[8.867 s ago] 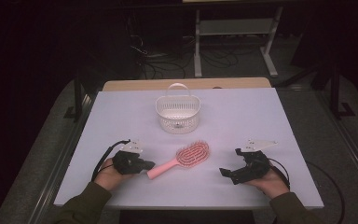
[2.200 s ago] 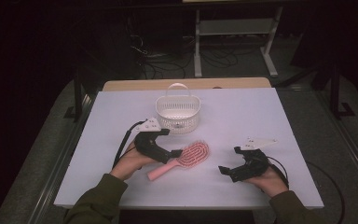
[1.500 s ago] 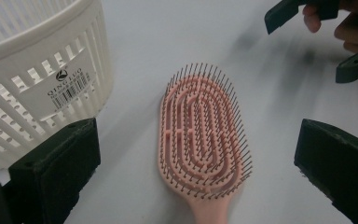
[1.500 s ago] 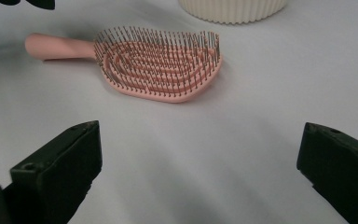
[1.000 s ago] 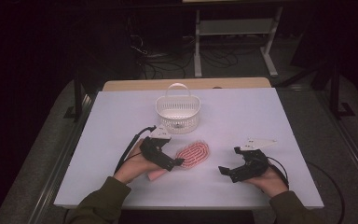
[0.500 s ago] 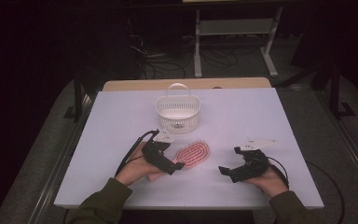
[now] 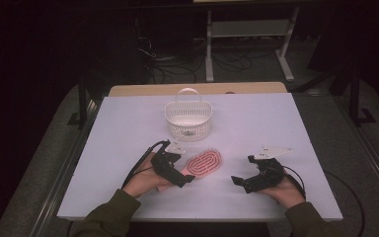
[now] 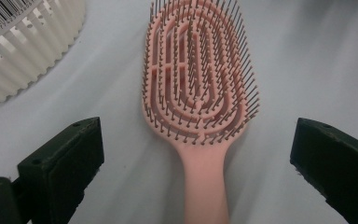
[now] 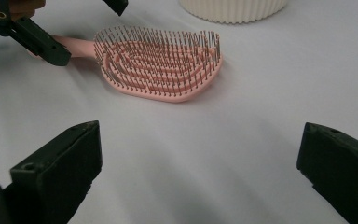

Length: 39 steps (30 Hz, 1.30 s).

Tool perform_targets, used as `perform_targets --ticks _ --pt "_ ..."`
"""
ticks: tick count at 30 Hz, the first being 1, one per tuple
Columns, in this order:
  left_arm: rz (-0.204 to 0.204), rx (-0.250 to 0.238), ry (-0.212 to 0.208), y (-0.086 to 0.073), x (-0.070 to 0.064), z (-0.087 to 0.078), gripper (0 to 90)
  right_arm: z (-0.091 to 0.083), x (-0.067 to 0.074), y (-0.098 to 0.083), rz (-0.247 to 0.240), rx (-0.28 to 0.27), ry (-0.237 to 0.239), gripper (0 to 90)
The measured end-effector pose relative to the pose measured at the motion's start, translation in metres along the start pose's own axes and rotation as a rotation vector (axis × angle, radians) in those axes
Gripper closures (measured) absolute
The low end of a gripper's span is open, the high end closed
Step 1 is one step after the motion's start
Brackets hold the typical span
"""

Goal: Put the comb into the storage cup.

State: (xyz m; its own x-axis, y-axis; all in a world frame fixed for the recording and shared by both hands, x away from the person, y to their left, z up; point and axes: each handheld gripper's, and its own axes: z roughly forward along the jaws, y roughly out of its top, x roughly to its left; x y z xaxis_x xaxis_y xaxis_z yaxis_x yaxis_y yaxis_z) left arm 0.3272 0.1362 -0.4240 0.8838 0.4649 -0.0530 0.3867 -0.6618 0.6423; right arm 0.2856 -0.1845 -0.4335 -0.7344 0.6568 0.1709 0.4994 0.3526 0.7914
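Straddling the pink hairbrush's (image 8: 200,93) handle, my left gripper (image 7: 177,173) has its fingers (image 8: 60,163) spread wide, one on each side, not touching it. That brush lies bristles-up on the tabletop (image 7: 256,118), near the white basket (image 7: 188,121). My right gripper (image 7: 251,178) rests to the right, fingers apart, holding nothing.

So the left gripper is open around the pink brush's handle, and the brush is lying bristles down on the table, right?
Not quite. The pink brush lies bristles up, as the left gripper view shows. The rest holds: the left gripper is open, its jaws on either side of the handle, and the brush rests on the table.
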Motion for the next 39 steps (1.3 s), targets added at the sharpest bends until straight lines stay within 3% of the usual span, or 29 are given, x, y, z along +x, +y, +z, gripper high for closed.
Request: perform_targets --ticks 10,31,39 --pt "-0.011 0.014 0.006 -0.0019 0.0011 -0.0011 14.6 0.0001 -0.0002 0.0000 0.001 0.000 0.000 0.0" --pt "0.027 0.099 -0.002 -0.0049 -0.0029 0.0048 36.2 -0.0002 -0.0001 0.0000 0.001 0.000 0.000 0.0" --pt "0.024 0.118 0.004 -0.0053 -0.0033 0.0062 42.7 -0.0006 -0.0001 -0.0001 0.002 0.001 0.000 0.0"
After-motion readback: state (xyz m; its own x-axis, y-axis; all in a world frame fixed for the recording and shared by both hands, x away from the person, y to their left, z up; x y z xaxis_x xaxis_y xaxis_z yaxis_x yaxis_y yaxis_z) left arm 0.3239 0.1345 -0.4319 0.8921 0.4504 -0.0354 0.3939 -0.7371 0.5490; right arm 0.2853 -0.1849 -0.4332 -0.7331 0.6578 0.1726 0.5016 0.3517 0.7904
